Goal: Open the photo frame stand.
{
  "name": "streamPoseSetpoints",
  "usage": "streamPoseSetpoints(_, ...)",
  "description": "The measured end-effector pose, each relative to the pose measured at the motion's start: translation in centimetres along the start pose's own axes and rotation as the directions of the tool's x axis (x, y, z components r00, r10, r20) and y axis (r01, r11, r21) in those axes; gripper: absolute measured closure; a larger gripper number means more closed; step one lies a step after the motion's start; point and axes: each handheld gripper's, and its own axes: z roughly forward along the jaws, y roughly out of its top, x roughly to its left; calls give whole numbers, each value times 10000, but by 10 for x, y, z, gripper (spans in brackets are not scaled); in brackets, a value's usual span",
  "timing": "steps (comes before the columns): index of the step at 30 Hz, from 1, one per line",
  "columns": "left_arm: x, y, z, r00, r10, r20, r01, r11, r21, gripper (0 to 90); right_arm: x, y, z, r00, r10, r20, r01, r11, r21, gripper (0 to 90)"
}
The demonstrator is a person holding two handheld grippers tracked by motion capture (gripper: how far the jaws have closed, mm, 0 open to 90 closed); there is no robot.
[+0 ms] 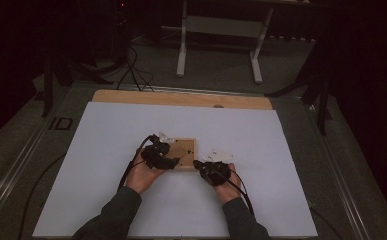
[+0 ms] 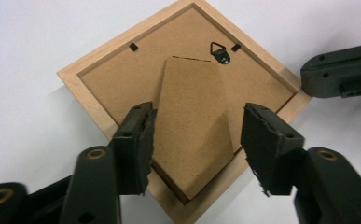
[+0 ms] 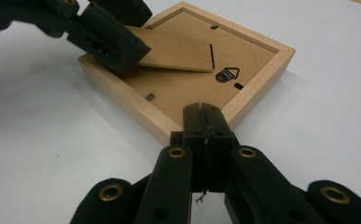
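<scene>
A light wooden picture frame (image 1: 186, 150) lies face down on the white sheet, its brown backing (image 2: 117, 79) up. A cardboard stand flap (image 2: 192, 107) on the backing is tilted up from it (image 3: 178, 51). My left gripper (image 2: 197, 140) is open, its jaws straddling the flap's free end, with a narrow gap at one side. It reaches over the frame's left part (image 1: 171, 161). My right gripper (image 3: 202, 119) is shut on nothing, its tip against the frame's near corner (image 1: 197, 164). A small metal hanger (image 2: 221, 52) sits near the flap's hinge.
The white sheet (image 1: 106, 150) covers most of a wooden table, whose bare far edge (image 1: 181, 98) shows. Cables trail from both grippers toward the person. A white stand (image 1: 221, 30) and floor cables (image 1: 131, 70) lie beyond the table.
</scene>
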Motion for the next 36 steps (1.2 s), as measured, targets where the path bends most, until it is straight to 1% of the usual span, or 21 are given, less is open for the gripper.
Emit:
streamPoseSetpoints(1, -1, 0, 0, 10000, 34, -46, -34, 10000, 38, 413, 0, 0, 0, 10000, 8, -2, -8, 10000, -7, 896)
streamPoseSetpoints(4, -1, -2, 0, 9998, 142, -135, -140, 9998, 152, 411, 0, 0, 0, 10000, 3, -2, -3, 10000, -7, 896)
streamPoseSetpoints(6, 0, -4, 0, 9999, 93, -123, -91, 9998, 203, 417, 0, 0, 0, 10000, -40, 1, 40, 10000, -31, 896)
streamPoseSetpoints(8, 1, -6, -1, 10000, 74, -58, -72, 9995, 304, 444, 0, 0, 0, 10000, -40, 1, 40, 10000, -33, 896)
streamPoseSetpoints(10, 2, -7, -2, 9999, 105, -120, -100, 9992, 396, 484, 0, 0, 0, 10000, -44, -4, 44, 10000, -36, 896)
streamPoseSetpoints(11, 2, -7, -3, 10000, 36, -44, -34, 9989, 459, 500, -1, 0, 0, 10000, -23, -8, 23, 10000, -45, 896)
streamPoseSetpoints(14, 2, -4, -4, 9999, 112, -80, -107, 9986, 516, 501, -1, 0, 0, 10000, -4, -6, 4, 10000, -45, 896)
streamPoseSetpoints(16, 1, -2, -6, 10000, 25, -92, -20, 9990, 446, 501, -1, 0, 0, 10000, -4, -2, 4, 10000, -47, 896)
streamPoseSetpoints(19, 2, 1, -9, 9997, -237, 16, 237, 9994, 263, 501, -1, 0, 0, 10000, -14, -2, 14, 10000, -55, 896)
streamPoseSetpoints(22, 4, 3, -11, 9990, -411, 149, 408, 9990, 208, 499, -1, 0, 0, 10000, -27, 4, 27, 10000, -61, 896)
streamPoseSetpoints(25, 6, 6, -13, 9964, -736, 416, 735, 9973, 39, 500, -1, 0, 0, 10000, -33, 3, 33, 10000, -67, 896)
streamPoseSetpoints(29, 7, 11, -15, 9933, -1018, 554, 1022, 9947, -51, 498, -1, 0, 0, 10000, 8, -6, -9, 10000, -46, 896)
streamPoseSetpoints(33, 10, 13, -13, 9870, -1387, 806, 1380, 9903, 141, 477, -1, 0, 0, 10000, 13, -10, -13, 10000, -46, 895)
streamPoseSetpoints(36, 11, 13, -10, 9851, -1475, 884, 1451, 9889, 327, 461, -1, 0, 0, 10000, 13, -8, -13, 10000, -45, 895)
